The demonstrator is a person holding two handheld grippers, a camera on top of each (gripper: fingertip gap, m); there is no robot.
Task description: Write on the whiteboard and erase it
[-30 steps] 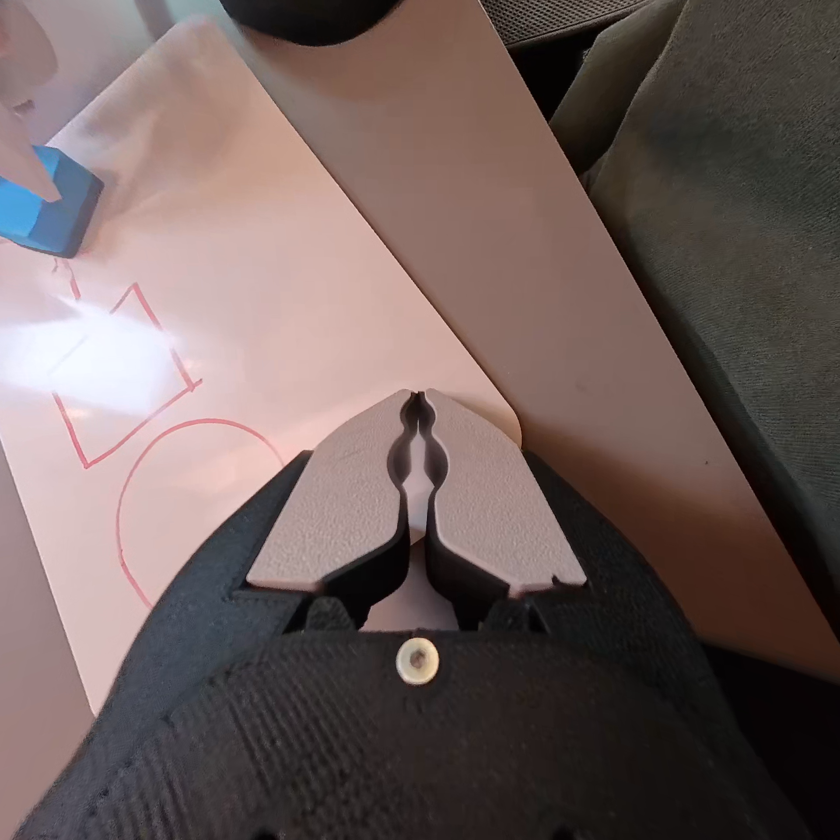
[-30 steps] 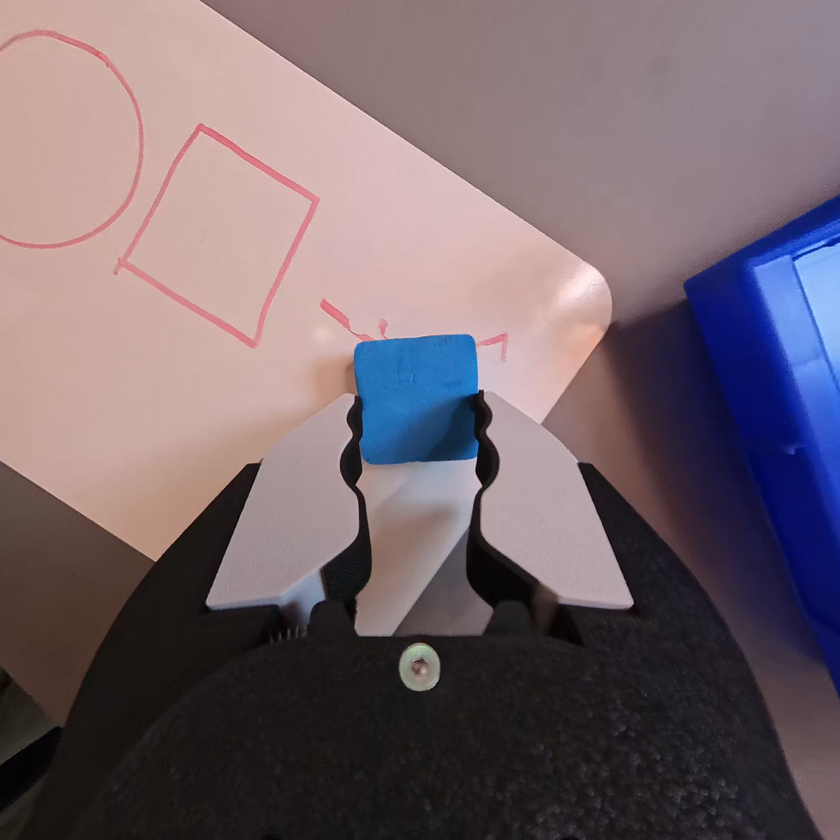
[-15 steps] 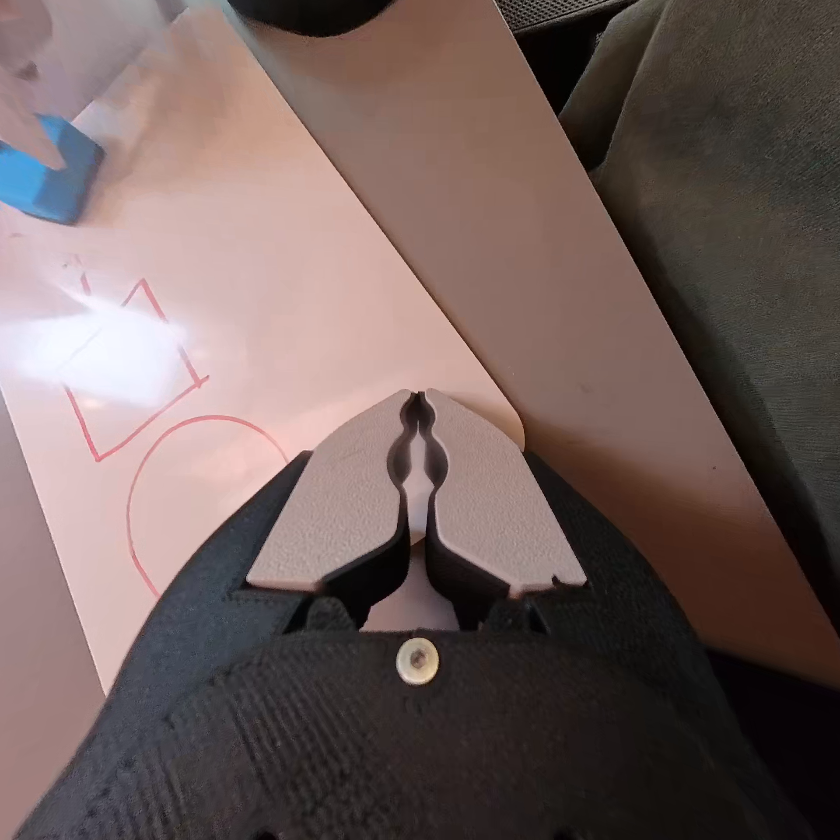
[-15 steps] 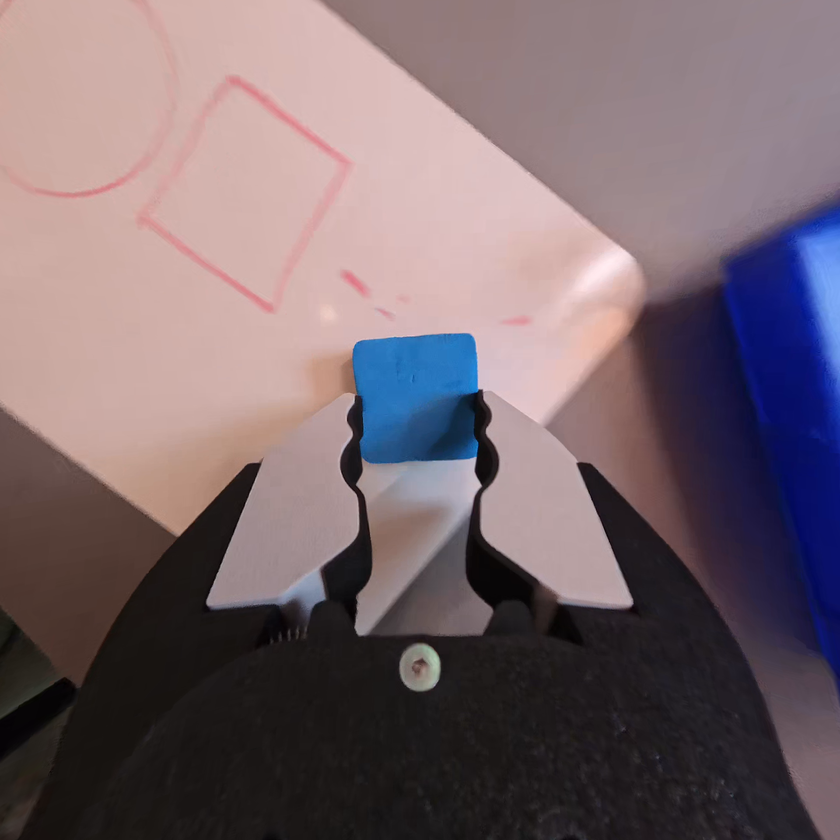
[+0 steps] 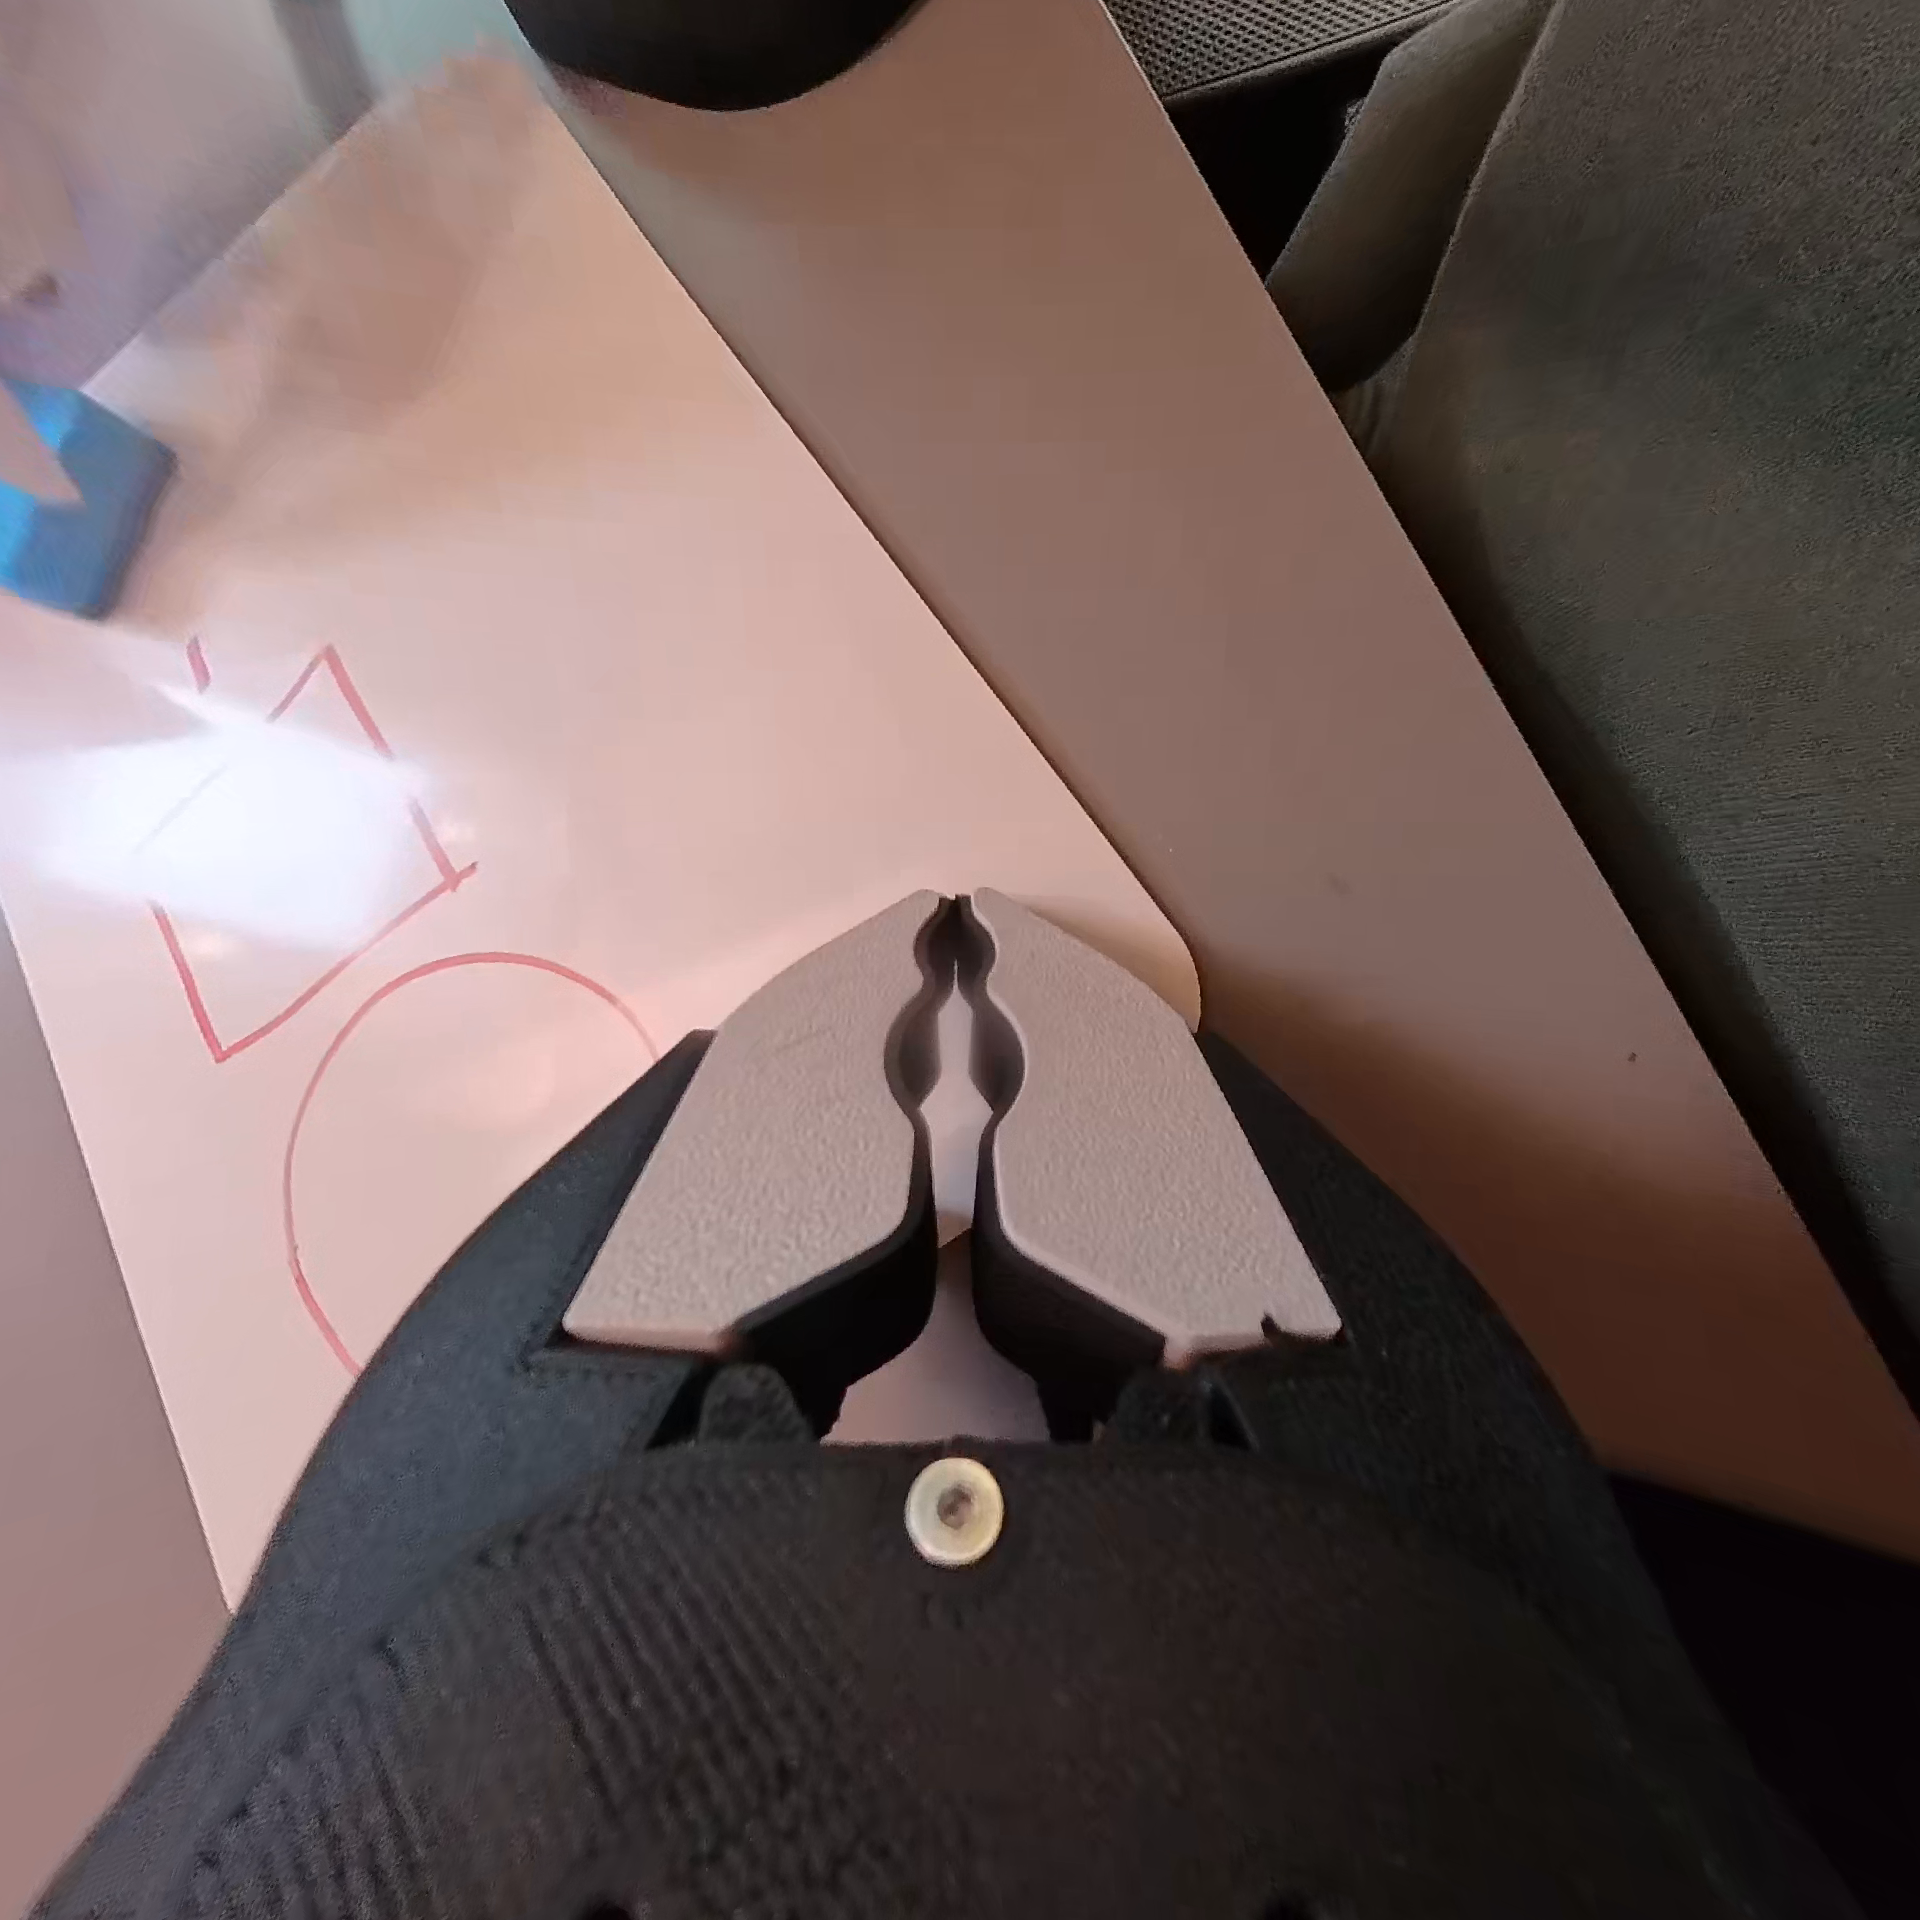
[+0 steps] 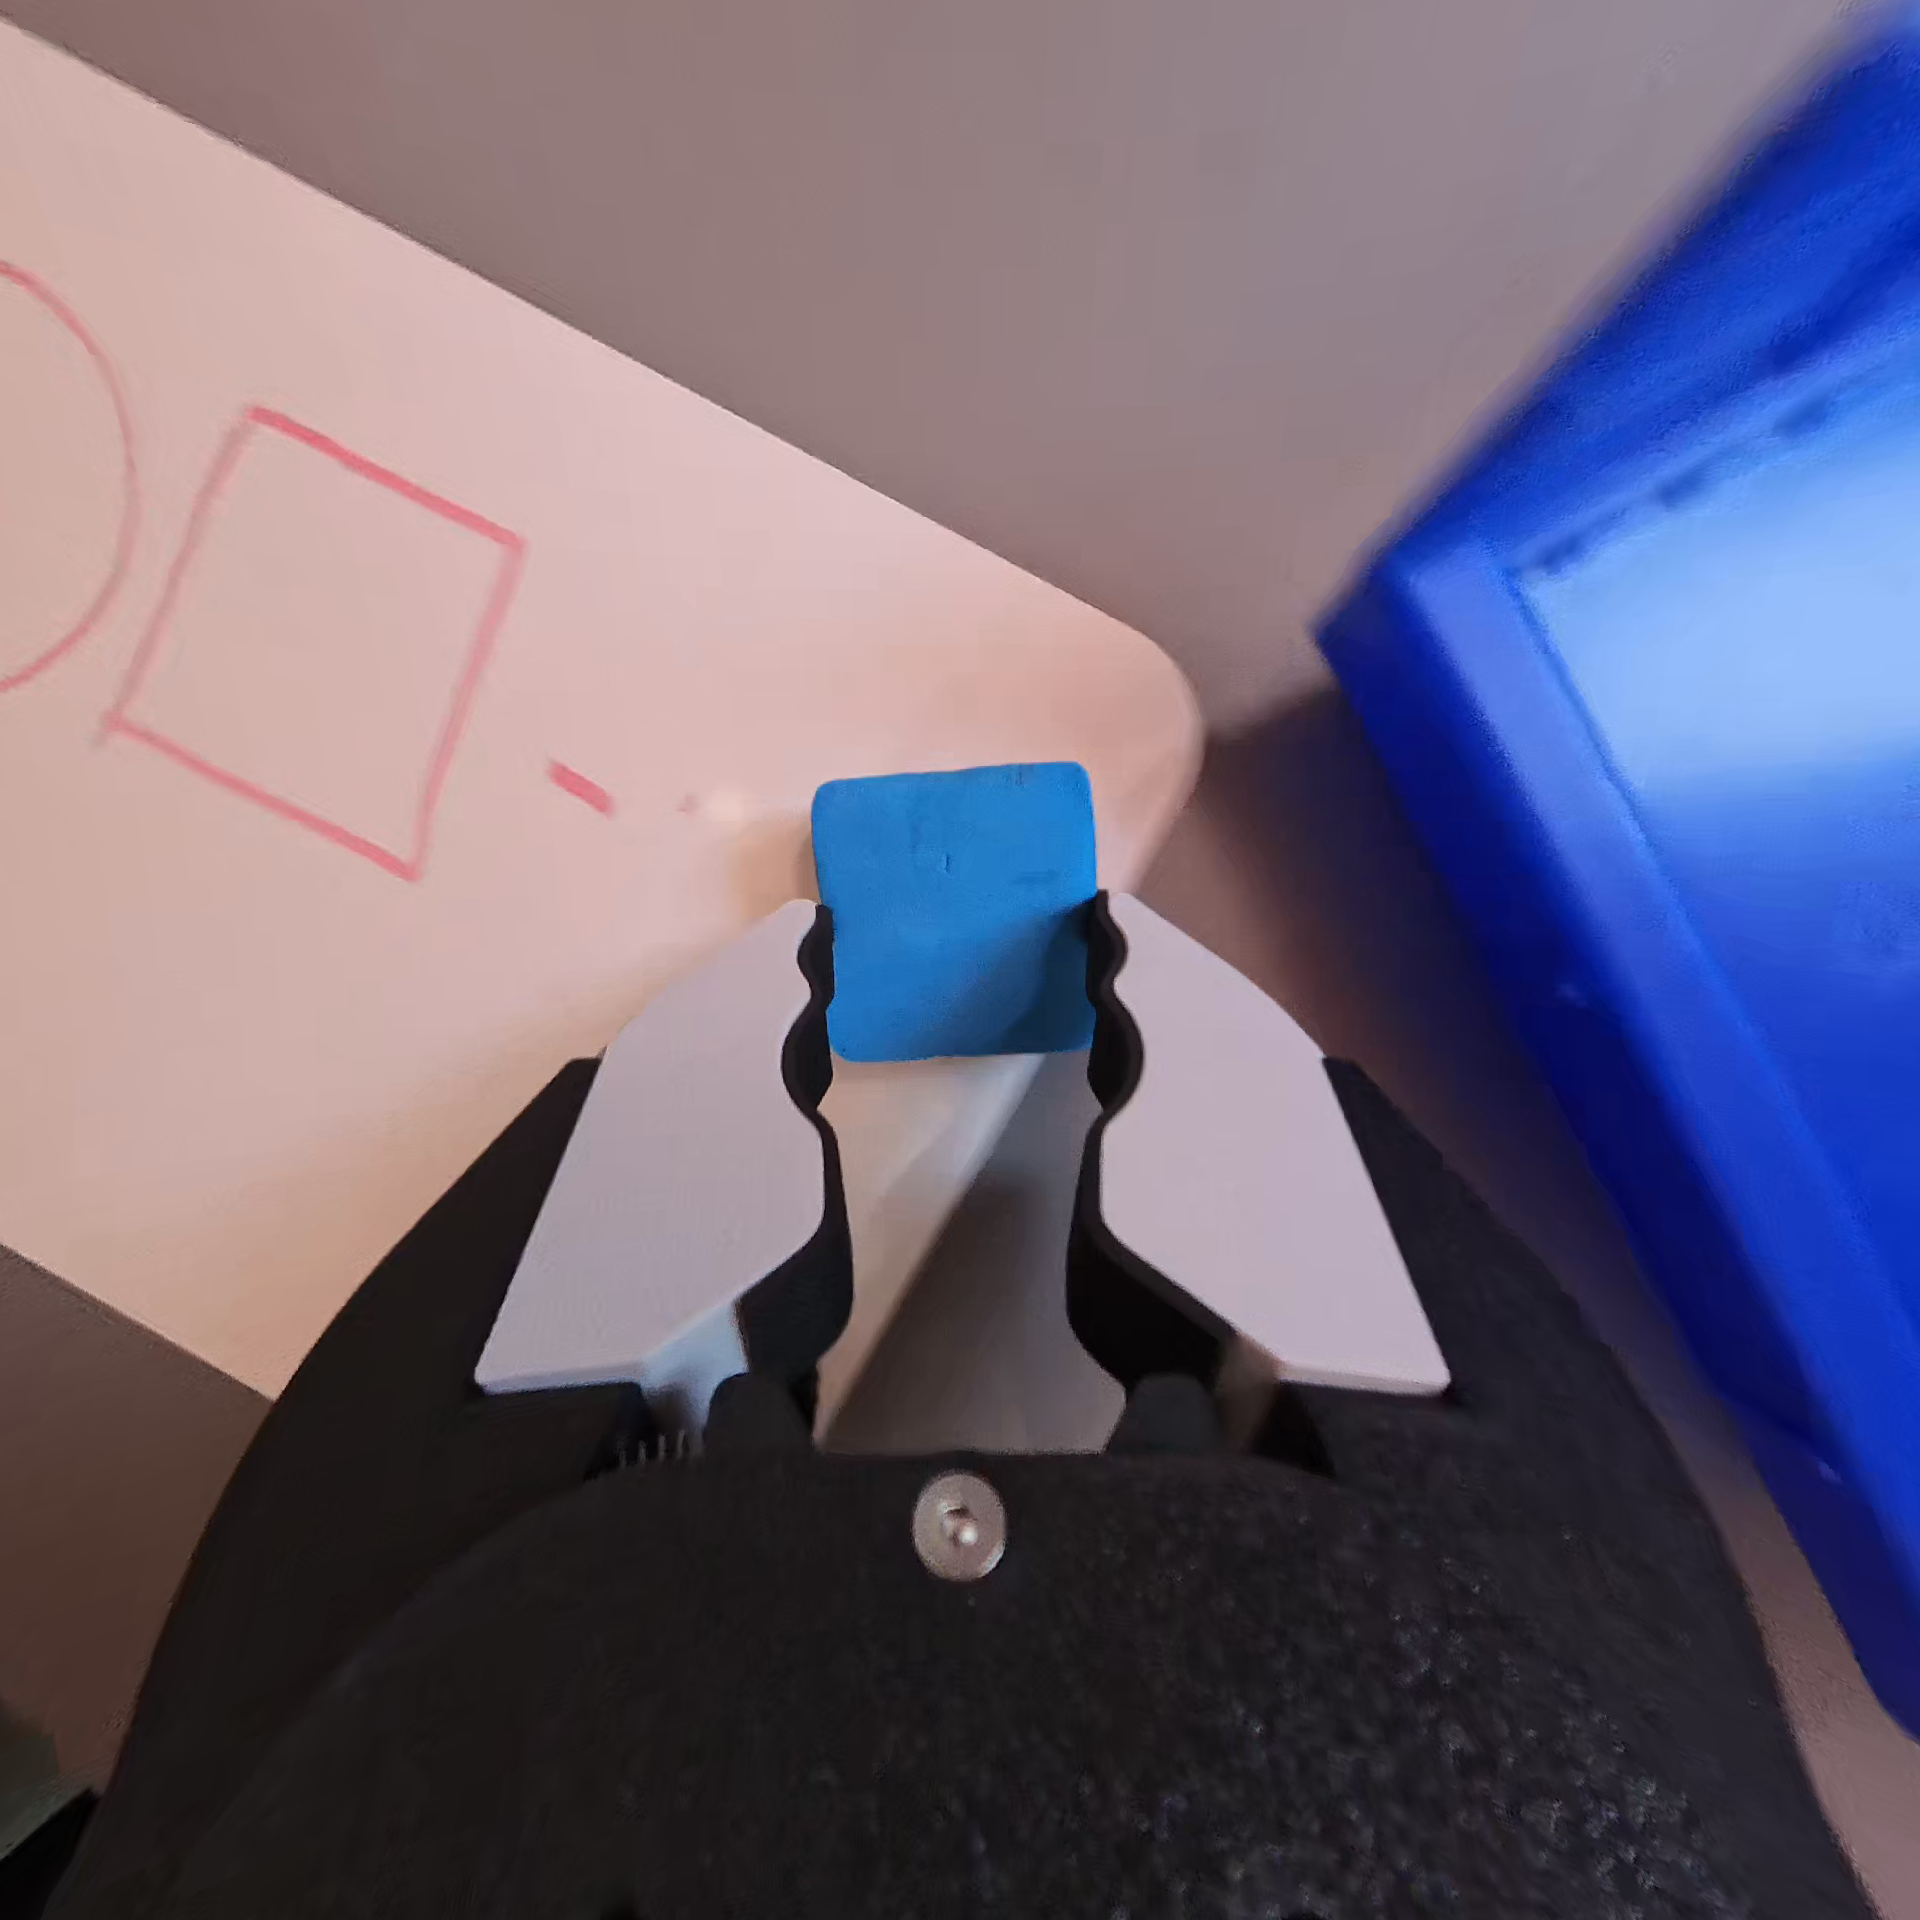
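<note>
A white whiteboard (image 5: 644, 665) lies flat on the table, also in the right wrist view (image 6: 582, 520). It bears a red circle (image 5: 343, 1060) and a red square (image 6: 312, 644). A short red stroke (image 6: 578, 785) is left beside the square. My right gripper (image 6: 954, 909) is shut on a blue eraser (image 6: 956, 914) and presses it on the board near its rounded corner. The eraser also shows at the far left of the left wrist view (image 5: 73, 509). My left gripper (image 5: 961, 909) is shut and empty, its tips over the board's near corner.
A blue plastic bin (image 6: 1704, 831) stands on the table right of the board. A person's dark green clothing (image 5: 1662, 520) lies along the table edge at the right. A black object (image 5: 707, 52) sits at the far edge of the table. The gap from one gripper's tips to the other's is roughly 30 cm.
My right gripper has slid the eraser across the marks beside the square toward the board's corner, and most of those marks are gone. The left gripper has stayed put.
</note>
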